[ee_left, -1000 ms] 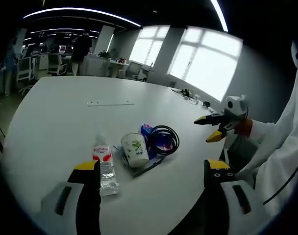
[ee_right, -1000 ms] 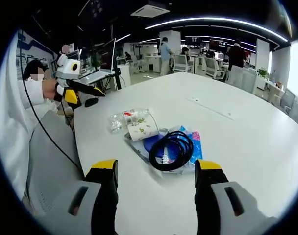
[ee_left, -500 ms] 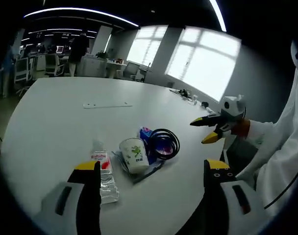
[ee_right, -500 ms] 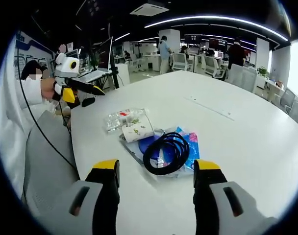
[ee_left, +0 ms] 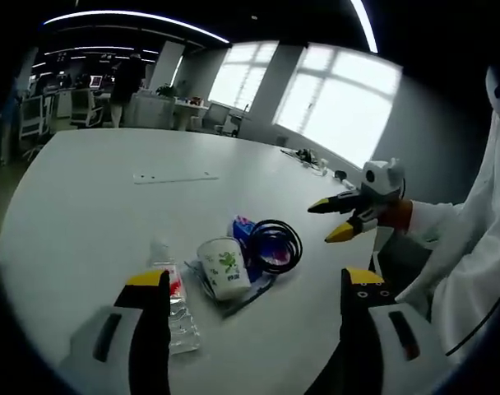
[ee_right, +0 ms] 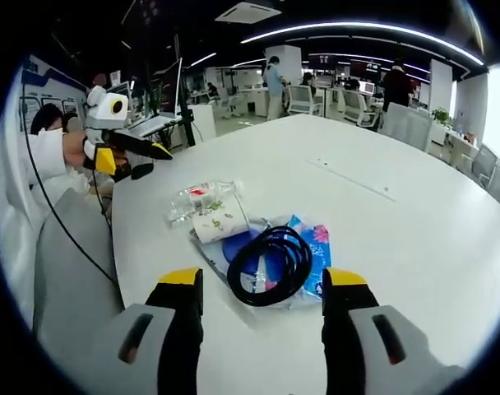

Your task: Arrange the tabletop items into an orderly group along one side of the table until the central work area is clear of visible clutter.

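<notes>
A small pile lies on the white table (ee_left: 77,206). It holds a clear water bottle (ee_left: 178,306) with a red label, a white paper cup (ee_left: 225,267) with a green print, a black cable coil (ee_left: 275,243) and a blue packet (ee_left: 243,227). My left gripper (ee_left: 254,281) is open, held short of the pile with the bottle by its left jaw. My right gripper (ee_left: 328,219) hangs open in the air beyond the coil. In the right gripper view, the right gripper (ee_right: 262,281) is open just before the coil (ee_right: 270,257), packet (ee_right: 314,245), cup (ee_right: 213,224) and bottle (ee_right: 196,197). The left gripper (ee_right: 155,162) is open at the table's edge.
A thin white strip (ee_left: 173,177) lies flat further out on the table, also seen as the strip (ee_right: 353,179) in the right gripper view. Small items (ee_left: 312,156) sit near the window-side edge. A person's white sleeve (ee_left: 472,247) is close. Desks, chairs and people stand in the background.
Both grippers have drifted slightly, so the pile sits a little nearer in the right gripper view. The items themselves have not moved. Both stay open.
</notes>
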A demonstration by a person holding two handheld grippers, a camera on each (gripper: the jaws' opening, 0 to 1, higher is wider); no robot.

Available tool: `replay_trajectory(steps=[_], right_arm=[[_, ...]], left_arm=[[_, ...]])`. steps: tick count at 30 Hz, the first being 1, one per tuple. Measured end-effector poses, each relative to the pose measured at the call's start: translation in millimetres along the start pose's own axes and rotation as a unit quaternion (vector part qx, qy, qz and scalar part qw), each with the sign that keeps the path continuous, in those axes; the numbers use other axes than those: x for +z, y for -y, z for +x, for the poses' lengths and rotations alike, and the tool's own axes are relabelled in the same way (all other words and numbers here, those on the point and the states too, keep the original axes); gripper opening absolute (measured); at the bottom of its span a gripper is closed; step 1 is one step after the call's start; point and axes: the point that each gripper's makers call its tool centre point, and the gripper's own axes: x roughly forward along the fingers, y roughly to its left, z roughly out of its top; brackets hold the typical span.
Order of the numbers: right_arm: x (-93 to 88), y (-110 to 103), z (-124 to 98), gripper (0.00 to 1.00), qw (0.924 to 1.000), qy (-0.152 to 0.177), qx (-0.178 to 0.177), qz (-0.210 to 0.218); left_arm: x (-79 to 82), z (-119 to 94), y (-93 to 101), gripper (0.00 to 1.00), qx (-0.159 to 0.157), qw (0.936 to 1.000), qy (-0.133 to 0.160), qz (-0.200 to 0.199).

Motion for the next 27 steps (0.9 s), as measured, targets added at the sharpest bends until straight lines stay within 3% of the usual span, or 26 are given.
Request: replay_trajectory(steps=[12,27], right_arm=[[3.0,18,24,0.52,0.9999,-0.007,-0.006,0.011],[-6.9,33,51,0.46,0.9993,-0.031,-0.007,0.022]], left_arm=[[2.1,10,-4.5,0.87,-0.007,1.0000,-0.001,-0.002],[5.5,17,-10.1,0.86,-0.012,0.9999,0.001,-0.004]])
